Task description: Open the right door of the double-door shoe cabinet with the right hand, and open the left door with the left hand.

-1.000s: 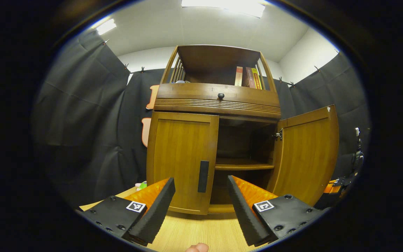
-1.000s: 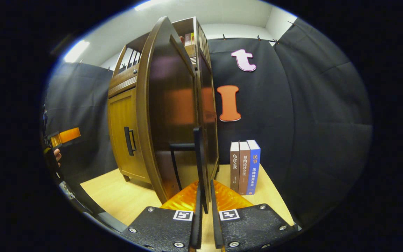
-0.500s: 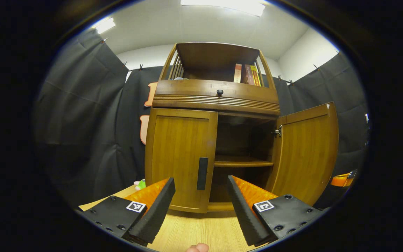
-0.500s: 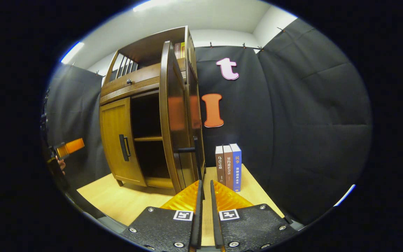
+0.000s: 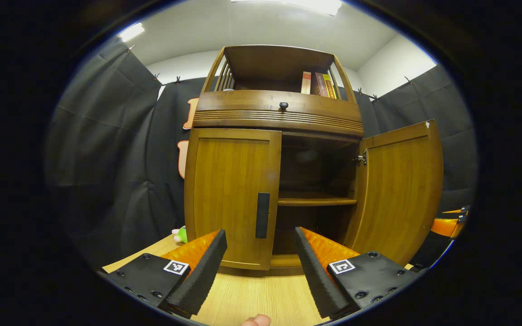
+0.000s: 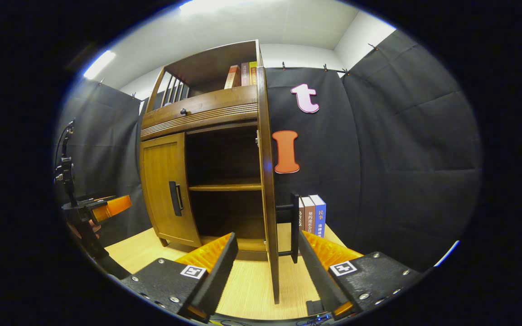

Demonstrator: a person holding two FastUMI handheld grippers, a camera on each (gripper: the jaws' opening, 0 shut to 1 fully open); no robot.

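The wooden shoe cabinet stands in front of me on a light wooden table. Its left door is closed, with a dark vertical handle on it. My left gripper is open just short of that handle, touching nothing. The right door is swung wide. In the right gripper view that door stands edge-on, and its handle lies between the spread fingers of my open right gripper. Neither finger presses on it. The inner shelf is bare.
Three books stand on the table right of the cabinet against the black cloth. More books sit on the top shelf, above a drawer with a knob. A small green toy lies left of the cabinet.
My right gripper has gone from shut on the right door's handle to open and has drawn back, and the door has swung wider. The left gripper has come closer to the left door.
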